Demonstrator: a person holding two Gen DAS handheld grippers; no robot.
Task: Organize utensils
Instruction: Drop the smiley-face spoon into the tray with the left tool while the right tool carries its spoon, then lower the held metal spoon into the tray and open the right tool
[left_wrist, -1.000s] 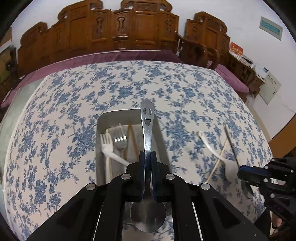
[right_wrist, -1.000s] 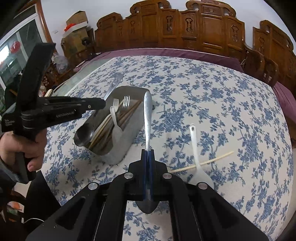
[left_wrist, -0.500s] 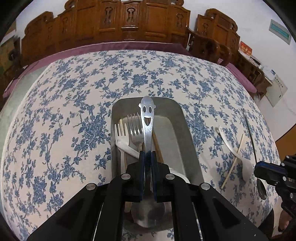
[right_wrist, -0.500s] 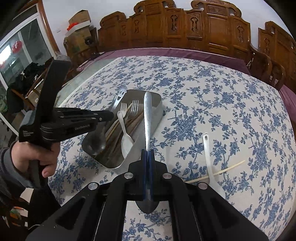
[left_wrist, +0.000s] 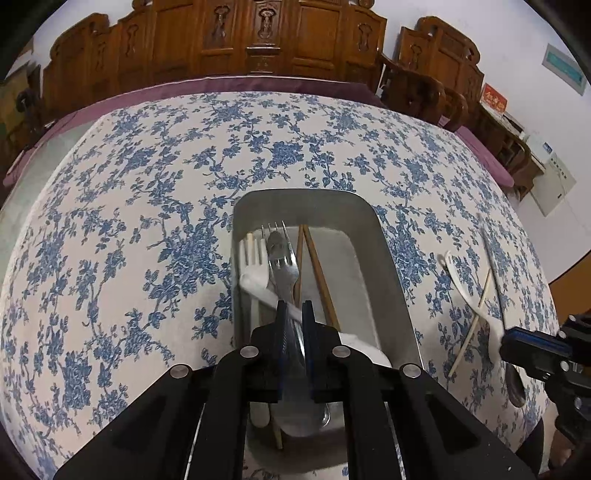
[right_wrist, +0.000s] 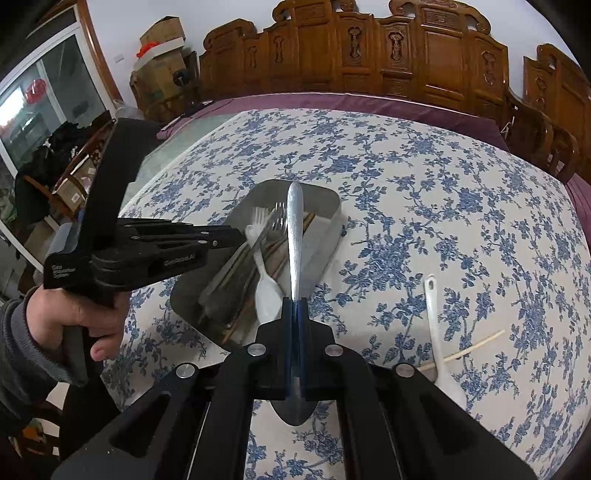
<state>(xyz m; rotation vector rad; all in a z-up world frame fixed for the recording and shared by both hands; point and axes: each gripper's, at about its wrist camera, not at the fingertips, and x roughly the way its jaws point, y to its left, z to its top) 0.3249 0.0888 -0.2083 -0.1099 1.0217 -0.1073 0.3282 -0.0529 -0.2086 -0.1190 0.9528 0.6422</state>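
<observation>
My left gripper (left_wrist: 294, 306) hangs over the metal tray (left_wrist: 384, 236) with its jaws a narrow gap apart. The smiley steel spoon (left_wrist: 275, 242) has slipped down. Its blurred handle lies on the metal fork (left_wrist: 286, 258) and its bowl rests near the tray's front end. The tray also holds a white plastic fork (left_wrist: 253, 258) and brown chopsticks (left_wrist: 317, 266). My right gripper (right_wrist: 294, 301) is shut on a plain steel spoon (right_wrist: 294, 236), handle pointing at the tray (right_wrist: 332, 221). In that view the left gripper (right_wrist: 236, 238) sits over the tray's left side.
A white plastic spoon (right_wrist: 436, 332) and a pale chopstick (right_wrist: 472, 347) lie crossed on the blue floral tablecloth, right of the tray. A person's hand (right_wrist: 74, 317) grips the left tool. Carved wooden chairs (right_wrist: 369, 62) line the far side of the table.
The left gripper came in low over the tray, and the smiley spoon dropped from upright between its pads down into the tray. The right gripper drifted toward the tray, still carrying its spoon.
</observation>
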